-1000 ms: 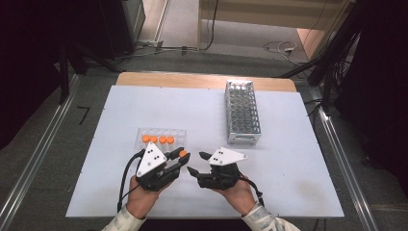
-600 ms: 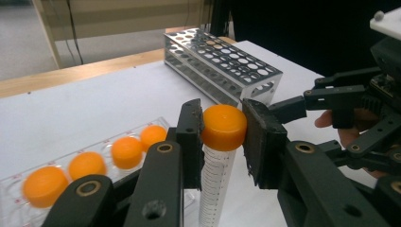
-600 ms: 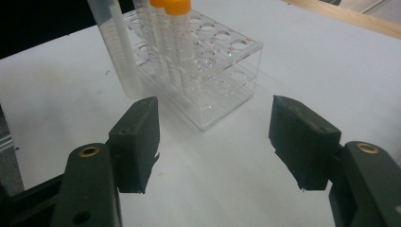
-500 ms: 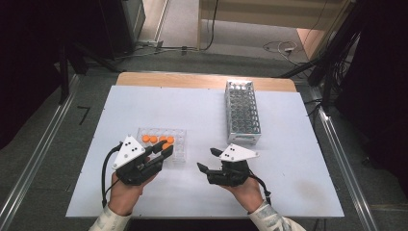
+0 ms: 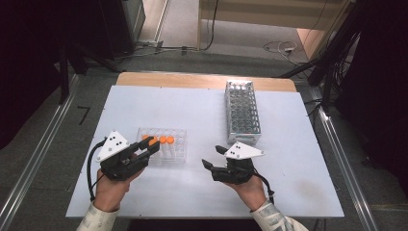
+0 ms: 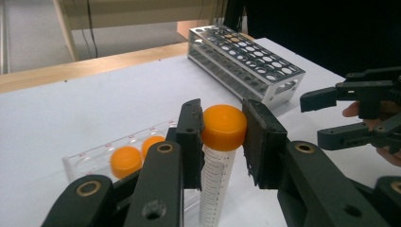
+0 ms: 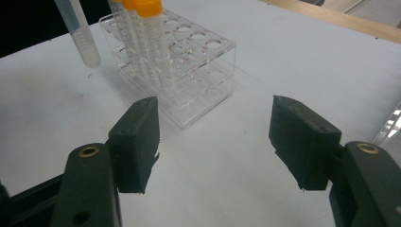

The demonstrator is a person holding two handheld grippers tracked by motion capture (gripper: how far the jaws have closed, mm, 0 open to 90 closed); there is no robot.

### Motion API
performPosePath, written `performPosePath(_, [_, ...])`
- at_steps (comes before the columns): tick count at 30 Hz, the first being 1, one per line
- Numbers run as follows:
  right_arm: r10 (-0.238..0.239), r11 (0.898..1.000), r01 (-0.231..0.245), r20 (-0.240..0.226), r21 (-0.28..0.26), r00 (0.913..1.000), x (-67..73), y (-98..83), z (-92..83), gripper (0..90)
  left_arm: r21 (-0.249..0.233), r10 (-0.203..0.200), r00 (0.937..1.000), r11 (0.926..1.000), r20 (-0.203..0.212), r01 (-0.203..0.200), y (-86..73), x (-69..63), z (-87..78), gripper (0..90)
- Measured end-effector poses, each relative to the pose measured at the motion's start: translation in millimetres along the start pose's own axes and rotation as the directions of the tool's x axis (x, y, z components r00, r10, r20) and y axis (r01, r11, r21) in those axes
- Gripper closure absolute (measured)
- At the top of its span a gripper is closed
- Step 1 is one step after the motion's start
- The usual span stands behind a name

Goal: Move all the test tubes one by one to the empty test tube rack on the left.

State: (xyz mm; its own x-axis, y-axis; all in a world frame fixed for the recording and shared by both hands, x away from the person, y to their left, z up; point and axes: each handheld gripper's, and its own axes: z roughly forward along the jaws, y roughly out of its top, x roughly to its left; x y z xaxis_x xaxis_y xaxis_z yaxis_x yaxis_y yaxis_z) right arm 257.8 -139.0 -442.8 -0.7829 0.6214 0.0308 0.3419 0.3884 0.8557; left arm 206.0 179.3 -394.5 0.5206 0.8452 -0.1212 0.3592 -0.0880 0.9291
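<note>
Left tool [image 6: 222, 142] is clamped on the orange cap of a centrifuge tube [image 6: 215, 182], one pad on each side of the cap; the tube hangs upright below the pads, its graduated body clear of the white worktop [image 5: 202, 110]; in the high view the left tool [image 5: 149, 147] sits at the near-left corner of the clear plastic rack [image 5: 174, 150]. That rack carries further orange-capped tubes [image 5: 166, 140] in its back row; two caps [image 6: 126, 160] show behind the left tool. Right tool [image 7: 215, 142] stands with its jaws apart, nothing between them, pointed at the clear rack [image 7: 203, 90]; in the high view the right tool [image 5: 212, 158] lies just right of that rack. A metal tube rack [image 5: 242, 113] stands at the far right of the worktop, well apart from both tools.
</note>
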Motion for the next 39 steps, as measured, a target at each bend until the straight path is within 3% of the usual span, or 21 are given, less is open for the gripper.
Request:
performPosePath(9, [0.003,1.000,-0.003,0.007,0.002,1.0000,-2.2,-0.3,0.1,32.9,-0.037,-0.030,0.9953,0.9990,-0.092,0.026,3.3,22.7,-14.5,69.3])
performPosePath(10, [0.003,1.000,-0.003,0.008,0.002,1.0000,-2.2,-0.3,0.2,33.1,-0.040,-0.026,0.9929,0.9990,-0.116,0.021,3.2,24.3,-14.9,69.3])
performPosePath(17, [0.007,1.000,-0.007,0.010,0.005,0.9999,-2.8,-0.7,1.1,33.0,-0.077,-0.030,0.9836,0.9969,-0.178,0.016,3.7,28.9,-13.0,69.3])
performPosePath(23, [0.011,1.000,-0.011,0.016,-0.001,0.9998,-4.1,-0.7,0.4,33.2,-0.109,-0.038,0.9706,0.9939,-0.238,0.012,4.0,32.9,-9.6,69.3])
performPosePath(27, [0.011,1.000,-0.011,0.017,0.003,0.9998,-4.3,-0.9,1.0,33.2,-0.120,-0.047,0.9664,0.9926,-0.253,0.017,3.6,35.9,-6.2,69.3])
performPosePath(39, [0.010,1.000,-0.010,0.021,0.003,0.9997,-4.1,-1.2,0.4,33.1,-0.095,-0.044,0.9648,0.9953,-0.259,0.020,-3.2,37.3,4.3,69.2])
